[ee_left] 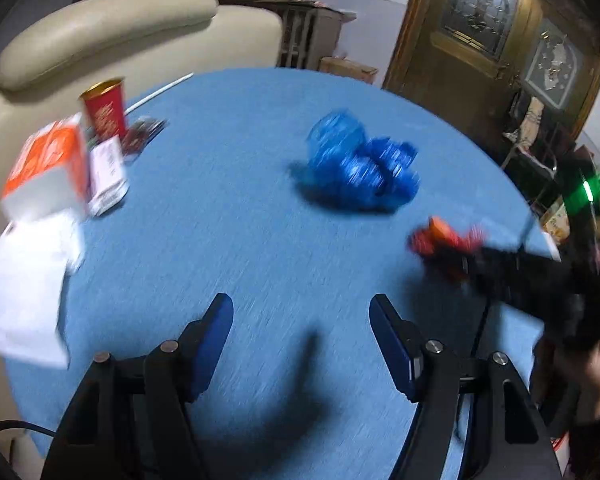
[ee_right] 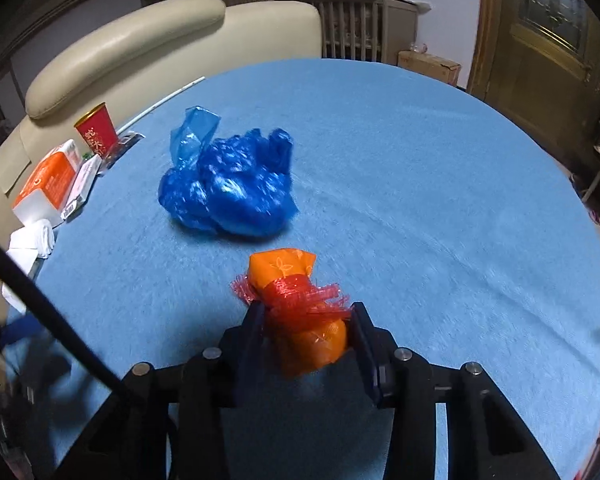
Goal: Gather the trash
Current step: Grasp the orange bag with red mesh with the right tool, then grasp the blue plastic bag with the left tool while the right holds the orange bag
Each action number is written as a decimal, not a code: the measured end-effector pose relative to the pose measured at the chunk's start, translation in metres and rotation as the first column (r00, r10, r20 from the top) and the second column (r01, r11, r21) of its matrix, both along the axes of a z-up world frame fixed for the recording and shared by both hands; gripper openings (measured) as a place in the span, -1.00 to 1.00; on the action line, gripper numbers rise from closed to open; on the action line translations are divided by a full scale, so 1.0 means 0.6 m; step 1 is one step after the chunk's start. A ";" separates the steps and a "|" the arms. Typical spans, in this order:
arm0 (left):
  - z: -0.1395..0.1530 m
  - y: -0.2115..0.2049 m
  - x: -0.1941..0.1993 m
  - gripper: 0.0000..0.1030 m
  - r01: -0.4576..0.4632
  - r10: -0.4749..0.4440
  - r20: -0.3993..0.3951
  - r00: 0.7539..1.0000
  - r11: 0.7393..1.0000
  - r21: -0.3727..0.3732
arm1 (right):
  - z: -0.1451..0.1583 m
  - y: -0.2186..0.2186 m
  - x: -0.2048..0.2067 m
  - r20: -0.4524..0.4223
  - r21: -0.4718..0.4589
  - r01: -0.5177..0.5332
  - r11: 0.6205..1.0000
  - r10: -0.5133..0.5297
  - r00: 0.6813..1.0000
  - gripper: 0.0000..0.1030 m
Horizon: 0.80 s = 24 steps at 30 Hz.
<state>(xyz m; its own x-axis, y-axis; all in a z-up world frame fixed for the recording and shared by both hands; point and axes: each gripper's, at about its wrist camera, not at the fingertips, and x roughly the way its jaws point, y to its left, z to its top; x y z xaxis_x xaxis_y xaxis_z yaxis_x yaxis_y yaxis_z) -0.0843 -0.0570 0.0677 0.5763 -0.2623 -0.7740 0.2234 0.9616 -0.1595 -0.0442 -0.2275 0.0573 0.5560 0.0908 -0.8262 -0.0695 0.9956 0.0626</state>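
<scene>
Worktop point(ee_right: 440, 184): round, covered in blue cloth, seen from both wrist cameras. Blue plastic bag point(ee_right: 230, 184): crumpled, lying near the centre of the worktop, at twelve o'clock from the right gripper and apart from it. Orange wrapper point(ee_right: 300, 300): a crumpled orange packet with red netting bunched around its middle, sitting between the right gripper's fingers. Right gripper point(ee_right: 308, 332): fingers closed against both sides of the orange wrapper, gripping it just above the cloth; in the left wrist view the same gripper shows at three o'clock, blurred, with the wrapper at its tip. Left gripper point(ee_left: 302, 320): fingers spread apart with nothing between them, over bare cloth at six o'clock from the blue plastic bag. Red paper cup point(ee_right: 96, 130): upright at the worktop's ten o'clock edge. Orange-and-white carton point(ee_right: 48, 188): lying beside the cup, toward nine o'clock. White tissues point(ee_right: 32, 240): heaped at the edge just below the carton. Cream armchair point(ee_right: 140, 48): behind the worktop at eleven o'clock. Wooden door point(ee_right: 548, 28): at two o'clock, beyond the worktop.
</scene>
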 end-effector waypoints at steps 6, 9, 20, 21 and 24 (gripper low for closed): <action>0.046 -0.067 0.064 0.57 0.078 -0.074 0.069 0.995 0.995 -0.056 | 0.002 -0.056 -0.071 -0.009 0.108 0.091 0.990 -0.091 0.996 -0.12; 0.056 -0.106 0.096 0.62 0.096 -0.092 0.085 0.992 0.994 -0.045 | 0.000 -0.067 -0.094 -0.005 0.143 0.105 0.984 -0.106 0.994 -0.12; -0.017 -0.173 0.208 0.61 0.047 -0.043 -0.044 0.998 0.993 0.108 | -0.005 -0.084 -0.114 0.010 0.214 0.131 0.968 -0.136 0.991 -0.12; -0.021 -0.174 0.210 0.50 0.061 -0.056 -0.044 0.997 0.992 0.106 | -0.006 -0.084 -0.114 0.011 0.219 0.134 0.967 -0.139 0.990 -0.12; -0.017 -0.172 0.200 0.08 0.089 -0.087 -0.027 0.996 0.991 0.095 | -0.006 -0.089 -0.118 0.014 0.228 0.139 0.964 -0.146 0.989 -0.12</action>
